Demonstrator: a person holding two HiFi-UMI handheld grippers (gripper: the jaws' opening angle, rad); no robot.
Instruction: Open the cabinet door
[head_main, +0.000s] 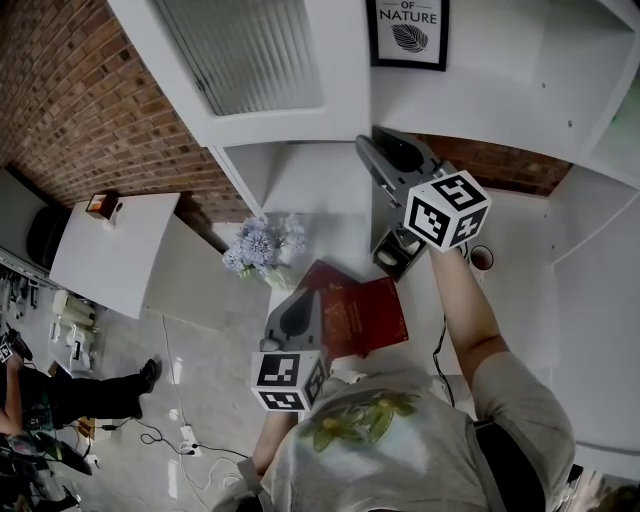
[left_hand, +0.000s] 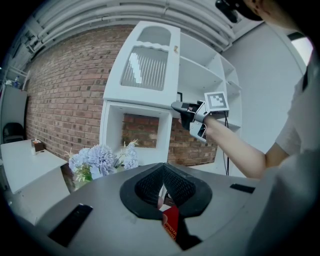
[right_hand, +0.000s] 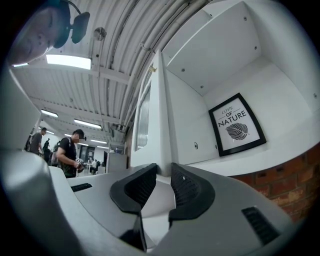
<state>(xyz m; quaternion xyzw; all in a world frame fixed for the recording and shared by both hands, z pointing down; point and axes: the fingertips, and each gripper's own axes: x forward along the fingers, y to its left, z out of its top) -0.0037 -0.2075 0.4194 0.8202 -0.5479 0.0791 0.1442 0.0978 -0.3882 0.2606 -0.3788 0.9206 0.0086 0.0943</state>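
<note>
1. Cabinet door (head_main: 240, 70): it hangs on the white cabinet's upper part, above an open niche, with the brick wall (head_main: 60, 90) to its left. It looks swung clear of its opening, since the compartment with the framed leaf print (right_hand: 236, 125) is exposed beside it.
2. Progress: I judge the opening to be partly done. The door stands out from the cabinet front, and its free edge points almost straight at the right gripper view. How much swing is left cannot be told from these views.
3. Right gripper (right_hand: 164, 170): it is raised at the door's lower corner. Its jaws are part closed astride the door's edge, and the ribbed dark pads (right_hand: 140, 185) appear to bear on both faces.
4. Left gripper (left_hand: 162, 170): it is held low and well apart from the door. Its pad tips are together with nothing pinched between them. A red booklet (head_main: 365, 315) lying below shows through the gap under the pads.
5. Materials: the door is a flat, matte white panel with a square edge. It frames a tall pane of vertically ribbed glass (right_hand: 143, 115). The cabinet walls are smooth white board with small fixing holes. A bunch of pale, fluffy artificial flowers (head_main: 262, 245) sits below.
</note>
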